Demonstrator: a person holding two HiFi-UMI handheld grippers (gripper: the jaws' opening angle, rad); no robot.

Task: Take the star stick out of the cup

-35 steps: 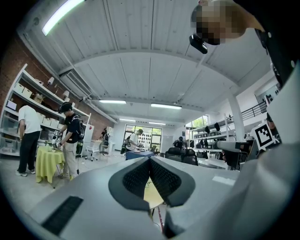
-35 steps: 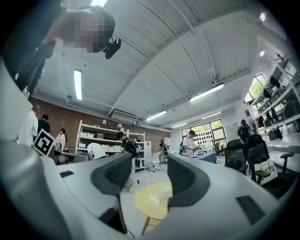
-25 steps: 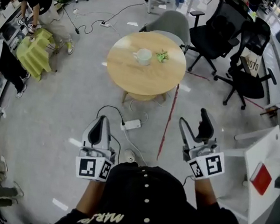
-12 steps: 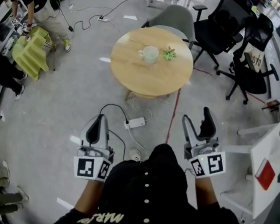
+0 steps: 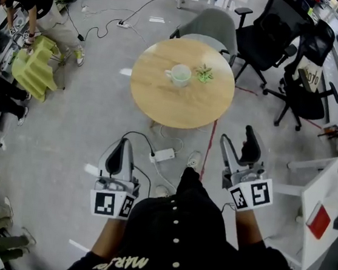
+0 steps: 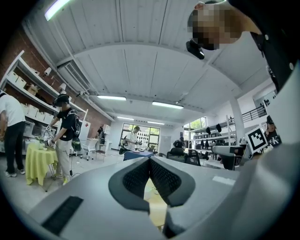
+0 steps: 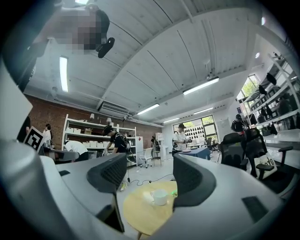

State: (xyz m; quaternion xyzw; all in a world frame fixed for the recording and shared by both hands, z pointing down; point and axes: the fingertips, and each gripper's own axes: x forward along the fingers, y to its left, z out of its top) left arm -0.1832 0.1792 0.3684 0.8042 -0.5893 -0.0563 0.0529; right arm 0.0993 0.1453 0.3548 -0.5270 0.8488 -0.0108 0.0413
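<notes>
Well apart from the round table (image 5: pixel 179 105), we hold the left gripper (image 5: pixel 118 155) with jaws pressed together on nothing and the right gripper (image 5: pixel 236 143) with jaws wide apart and empty. The cup (image 5: pixel 179 74) stands mid-table; the green star stick (image 5: pixel 204 75) seems to lie just beside it, though we cannot be sure. We could trip on the power strip (image 5: pixel 163 155) and its cable. The table's near edge is free, while office chairs (image 5: pixel 273 34) crowd its far side.

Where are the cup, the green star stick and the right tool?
cup (image 5: pixel 180 74): head view, its white body.
green star stick (image 5: pixel 204 74): head view, middle of the green shape.
right tool (image 5: pixel 235 138): head view, midway between its open fingertips.
</notes>
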